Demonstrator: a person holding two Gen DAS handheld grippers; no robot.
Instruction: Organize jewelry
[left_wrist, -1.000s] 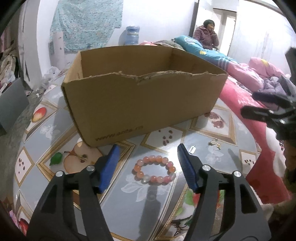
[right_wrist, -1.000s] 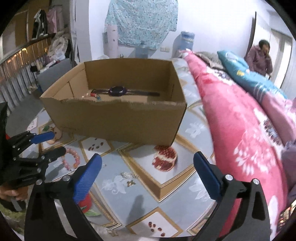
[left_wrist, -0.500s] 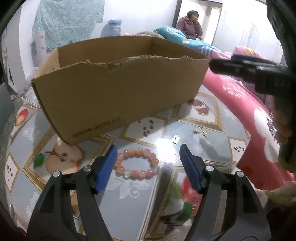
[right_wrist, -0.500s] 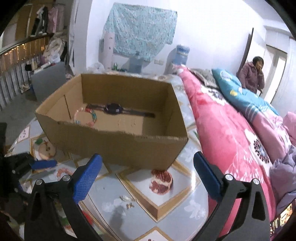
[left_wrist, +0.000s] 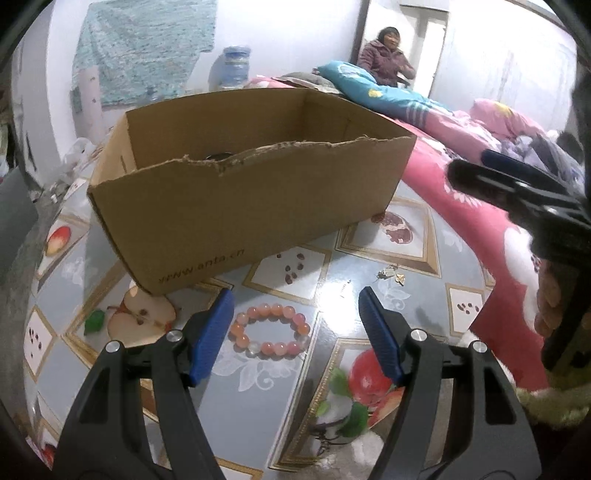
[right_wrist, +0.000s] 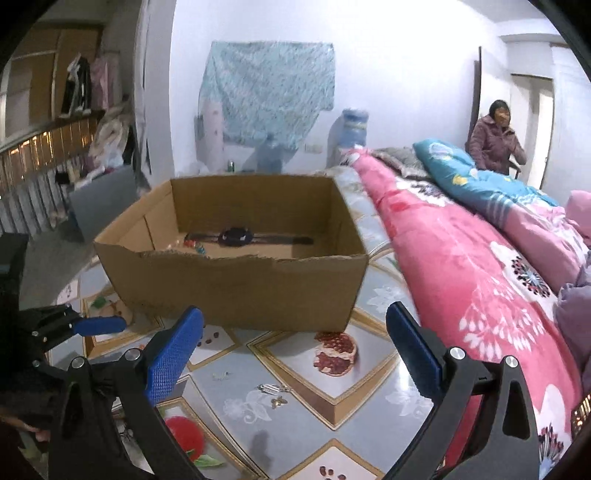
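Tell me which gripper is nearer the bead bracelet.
Left. The left gripper hangs open right over the bracelet, which lies on the table between its fingers, untouched. The right gripper is off to the side, near the box, empty.

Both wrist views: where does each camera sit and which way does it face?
Left wrist: on the left gripper, angled down at the pink bead bracelet lying between its open jaws; the right gripper crosses at right.
Right wrist: on the right gripper, jaws open, facing the cardboard box with the watch inside; the left gripper shows at left.
Shared: box, fruit-print tablecloth, pink quilt.
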